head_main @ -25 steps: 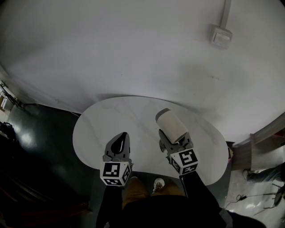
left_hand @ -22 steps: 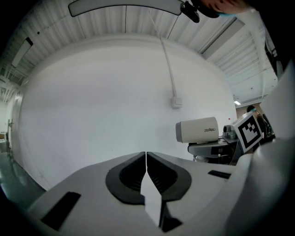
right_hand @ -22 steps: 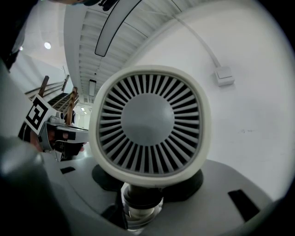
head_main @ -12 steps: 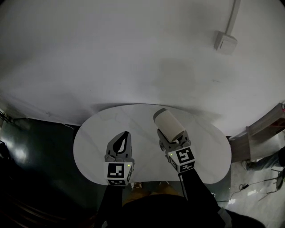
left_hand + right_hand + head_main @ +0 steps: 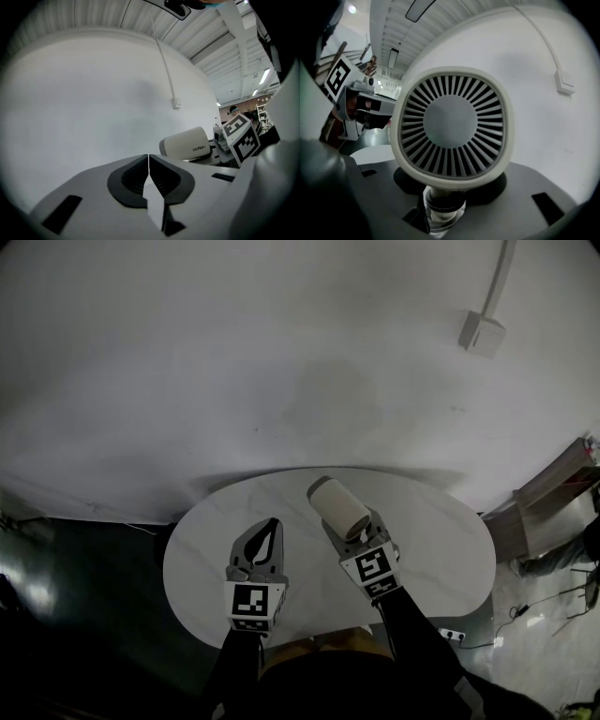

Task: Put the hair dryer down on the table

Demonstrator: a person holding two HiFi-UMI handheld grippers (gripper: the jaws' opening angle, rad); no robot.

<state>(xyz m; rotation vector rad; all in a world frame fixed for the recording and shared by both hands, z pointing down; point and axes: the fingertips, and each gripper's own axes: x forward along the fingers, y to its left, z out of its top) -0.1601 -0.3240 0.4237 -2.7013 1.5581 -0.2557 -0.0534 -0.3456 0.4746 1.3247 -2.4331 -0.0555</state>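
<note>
A cream hair dryer (image 5: 338, 506) with a barrel-shaped body is held above the white oval table (image 5: 441, 549) by my right gripper (image 5: 352, 531), which is shut on its handle. In the right gripper view the dryer's rear grille (image 5: 451, 124) fills the middle and its handle (image 5: 443, 206) goes down between the jaws. My left gripper (image 5: 265, 538) hovers over the table to the left of the dryer, shut and holding nothing. The left gripper view has the dryer (image 5: 185, 144) to its right, side on, beyond the touching fingertips (image 5: 140, 165).
A white wall rises behind the table, with a small box (image 5: 481, 334) and a conduit running up from it at the top right. Dark floor lies to the left of the table. A wooden piece (image 5: 553, 484) stands at the right edge.
The head view has tilted, so the table sits lower in the frame. The right gripper and the dryer have shifted slightly left and the dryer points more to the upper left. The left gripper stays shut.
</note>
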